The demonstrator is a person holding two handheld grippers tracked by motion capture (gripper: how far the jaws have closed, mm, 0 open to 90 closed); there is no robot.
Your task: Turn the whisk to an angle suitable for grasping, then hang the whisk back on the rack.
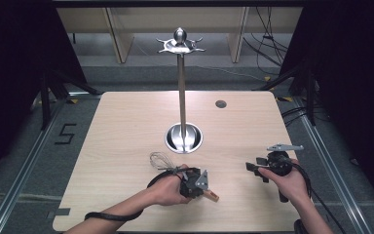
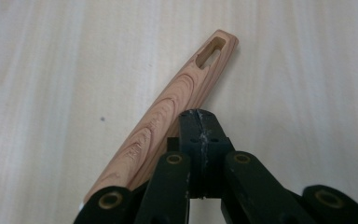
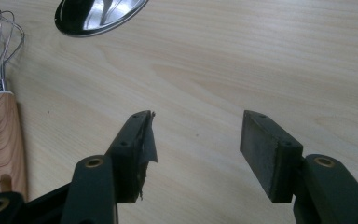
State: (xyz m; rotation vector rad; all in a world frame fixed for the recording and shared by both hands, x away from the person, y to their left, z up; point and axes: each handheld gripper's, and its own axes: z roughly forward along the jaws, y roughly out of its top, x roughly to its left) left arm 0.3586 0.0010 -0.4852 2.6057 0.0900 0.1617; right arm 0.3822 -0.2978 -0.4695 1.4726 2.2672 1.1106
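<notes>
Nearest us, our left gripper (image 1: pixel 198 184) has its fingers closed together, gripping nothing; the whisk (image 1: pixel 175 170) lies flat on the surface (image 1: pixel 126 126) just beside them, on their left in the left gripper view. Its wooden handle (image 2: pixel 168 112) runs alongside the fingers, slotted end toward us, wire head pointing away toward the stand's steel base (image 1: pixel 183 138). Our right gripper (image 1: pixel 259 168) sits well apart, fingers wide open and empty. We judge the left the nearer.

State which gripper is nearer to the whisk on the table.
Left. The left gripper sits right beside the whisk, fingers shut next to its wooden handle. The right gripper stands open, well off to the side.
</notes>
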